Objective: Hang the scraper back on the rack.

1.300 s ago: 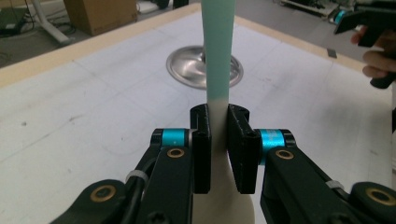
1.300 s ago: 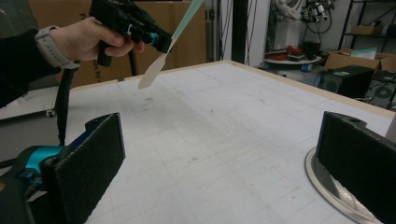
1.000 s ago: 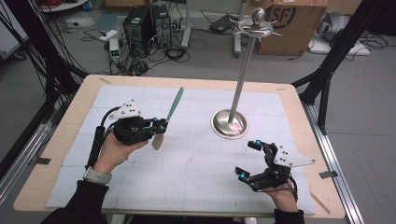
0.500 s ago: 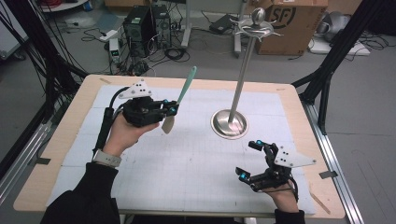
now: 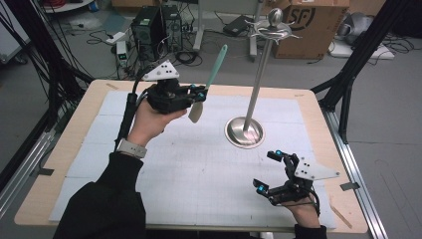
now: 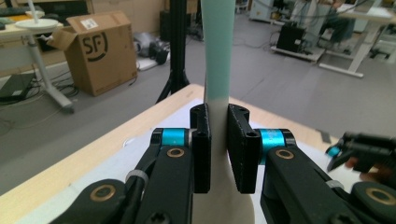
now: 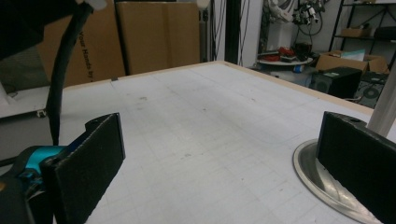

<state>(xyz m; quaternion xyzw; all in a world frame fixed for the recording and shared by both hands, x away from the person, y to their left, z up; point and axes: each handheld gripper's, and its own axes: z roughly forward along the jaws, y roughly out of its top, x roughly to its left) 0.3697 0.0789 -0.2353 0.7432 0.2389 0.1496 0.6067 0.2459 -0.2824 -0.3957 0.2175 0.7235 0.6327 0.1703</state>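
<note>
Covering most of the wooden surface [image 5: 318, 114] is a pale gridded mat [image 5: 199, 164], well under the left tool [image 5: 198, 94] and just beneath the right tool [image 5: 268, 172]. On the mat, ahead of the right tool and to the right of the left one, stands a metal stand [image 5: 259, 74]: a round shiny base, a thin upright pole, and a knob with hooks at the top. In the right tool's own view the base [image 7: 322, 179] lies just past the right-hand jaw.

The left tool is raised above the far left part of the mat, held in the person's left hand [image 5: 147, 119]. Its jaws are clamped on a spatula [image 5: 209, 82] at the neck where the green handle meets the cream blade; the handle rises up and away from the tool, and the blade hangs below it. In the left tool's view the spatula [image 6: 217, 56] runs straight up between the two pads.

The right tool sits low near the mat's near right corner with its jaws spread wide apart, nothing between them.
</note>
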